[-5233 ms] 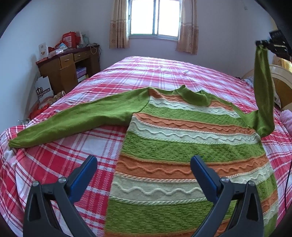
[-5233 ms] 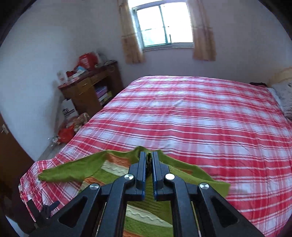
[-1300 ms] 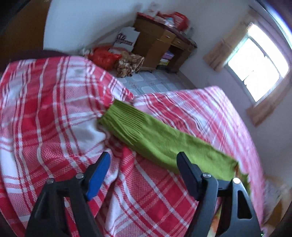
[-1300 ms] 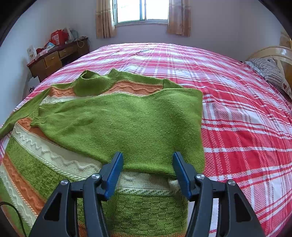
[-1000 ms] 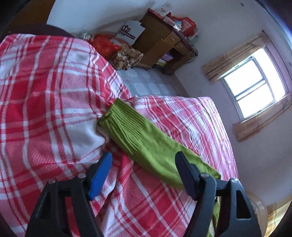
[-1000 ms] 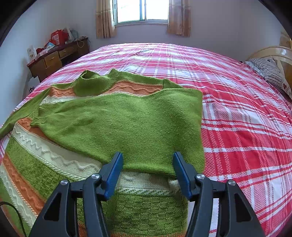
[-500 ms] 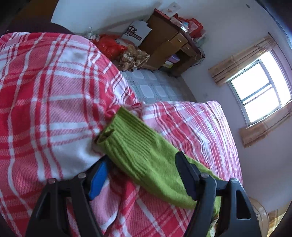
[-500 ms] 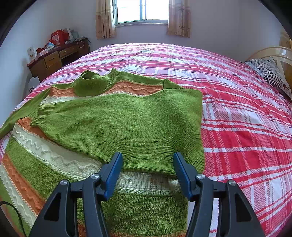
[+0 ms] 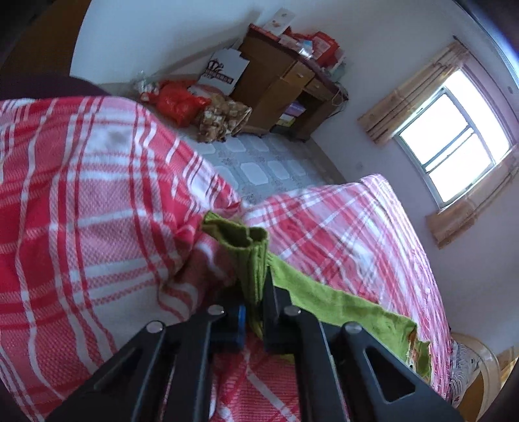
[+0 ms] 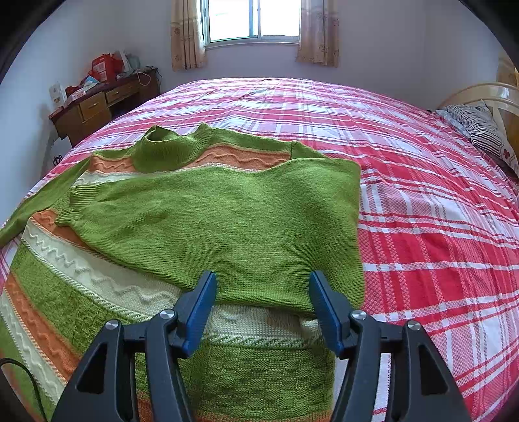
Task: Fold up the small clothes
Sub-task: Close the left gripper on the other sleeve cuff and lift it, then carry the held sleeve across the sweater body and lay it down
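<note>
A green, orange and cream striped sweater (image 10: 97, 292) lies flat on the red plaid bed (image 10: 438, 227). Its right sleeve (image 10: 227, 227) is folded across the chest. My right gripper (image 10: 262, 311) is open and empty, just above the folded sleeve's near edge. My left gripper (image 9: 256, 292) is shut on the cuff of the left sleeve (image 9: 249, 256) near the bed's corner; the rest of that sleeve (image 9: 340, 308) trails away to the right. The same sleeve shows at the left edge of the right wrist view (image 10: 39, 198).
A wooden desk (image 10: 103, 104) with clutter stands by the left wall, with bags on the floor (image 9: 181, 104) beside it. A window (image 10: 253, 19) is at the back. A striped pillow (image 10: 483, 130) and a headboard are at the right.
My left gripper has moved onto the left sleeve's cuff and closed on it, bunching the cuff up. The right gripper has stayed still and open.
</note>
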`<move>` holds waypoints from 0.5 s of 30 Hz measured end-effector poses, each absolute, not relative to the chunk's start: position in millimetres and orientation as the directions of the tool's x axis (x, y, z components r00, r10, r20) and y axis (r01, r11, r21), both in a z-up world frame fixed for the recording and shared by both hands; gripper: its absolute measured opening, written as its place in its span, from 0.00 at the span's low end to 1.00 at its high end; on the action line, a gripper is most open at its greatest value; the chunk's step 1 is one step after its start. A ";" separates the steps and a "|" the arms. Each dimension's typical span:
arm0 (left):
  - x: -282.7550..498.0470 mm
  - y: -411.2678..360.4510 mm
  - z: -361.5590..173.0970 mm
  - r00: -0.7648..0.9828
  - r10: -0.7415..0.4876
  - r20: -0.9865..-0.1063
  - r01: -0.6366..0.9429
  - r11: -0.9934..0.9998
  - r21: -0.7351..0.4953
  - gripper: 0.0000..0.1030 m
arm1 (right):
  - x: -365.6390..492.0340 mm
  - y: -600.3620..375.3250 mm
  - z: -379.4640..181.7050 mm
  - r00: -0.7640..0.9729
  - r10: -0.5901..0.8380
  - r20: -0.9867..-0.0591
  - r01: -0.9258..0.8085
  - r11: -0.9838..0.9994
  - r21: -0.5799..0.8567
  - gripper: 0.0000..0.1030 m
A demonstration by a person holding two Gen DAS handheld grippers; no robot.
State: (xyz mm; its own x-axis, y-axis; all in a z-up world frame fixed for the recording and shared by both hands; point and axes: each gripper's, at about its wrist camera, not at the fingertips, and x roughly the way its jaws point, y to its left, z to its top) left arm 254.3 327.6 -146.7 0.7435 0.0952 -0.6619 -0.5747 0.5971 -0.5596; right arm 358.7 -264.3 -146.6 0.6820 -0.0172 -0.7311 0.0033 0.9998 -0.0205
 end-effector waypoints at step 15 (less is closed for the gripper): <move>274.5 274.7 -44.5 0.838 0.096 -0.537 -0.403 0.772 -0.491 0.05 | 360.3 -261.2 -145.0 0.686 -0.028 -0.727 0.004 0.999 -0.034 0.60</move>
State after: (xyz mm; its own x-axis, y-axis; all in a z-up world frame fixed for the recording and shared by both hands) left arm 274.5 274.7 -44.5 0.8384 0.0956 -0.5366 -0.4026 0.7722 -0.4915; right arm 360.3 -261.2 -145.0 0.6856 -0.0275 -0.7275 0.0044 0.9994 -0.0337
